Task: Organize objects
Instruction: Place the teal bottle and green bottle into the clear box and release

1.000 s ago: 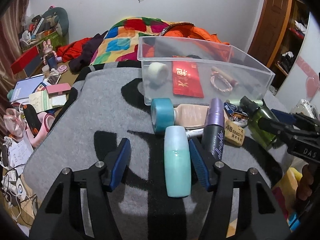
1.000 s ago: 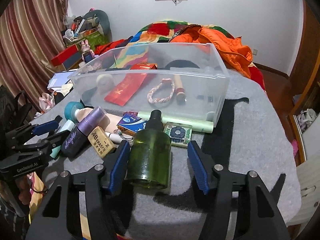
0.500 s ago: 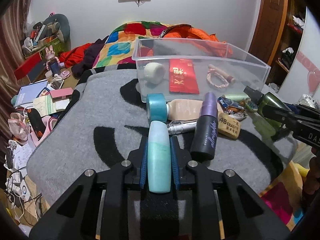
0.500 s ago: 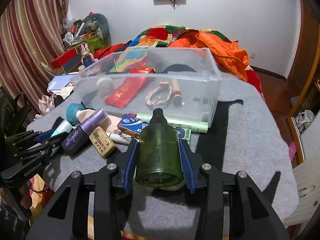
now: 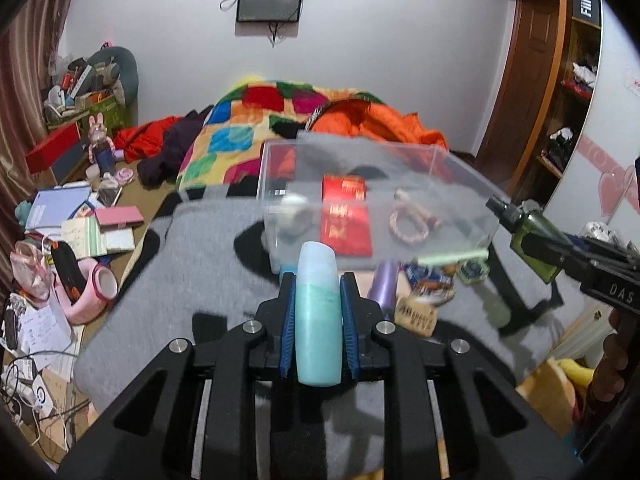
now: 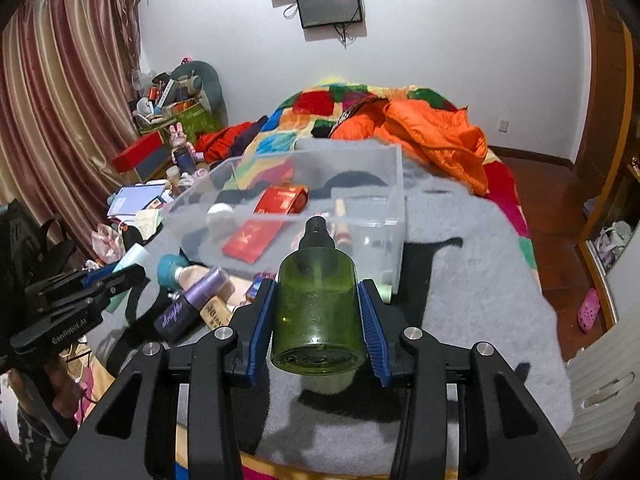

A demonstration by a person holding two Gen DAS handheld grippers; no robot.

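Left gripper (image 5: 318, 280): clamped on the teal bottle (image 5: 319, 316); both blue pads press its sides, and its rounded pale cap sticks out past the fingertips.
Teal bottle position: lengthwise along the fingers, clear of the grey blanket (image 5: 168, 280), pointing toward the near wall of the clear bin (image 5: 460, 184).
Right gripper (image 6: 318, 312): clamped on the green spray bottle (image 6: 318, 312); pads bear on both flanks of the body.
Green spray bottle position: base toward the camera, black nozzle pointing at the clear bin, held above the blanket with its shadow beneath.
Clear bin contents: red envelope (image 5: 346, 220), pale tape roll (image 5: 294, 216), braided bracelet (image 5: 408, 222).
Left on the blanket: purple-capped dark tube (image 6: 188, 308) and a tan eraser block (image 5: 416, 318), just before the bin.
Gripper spacing: well apart, the left to the left of the right.
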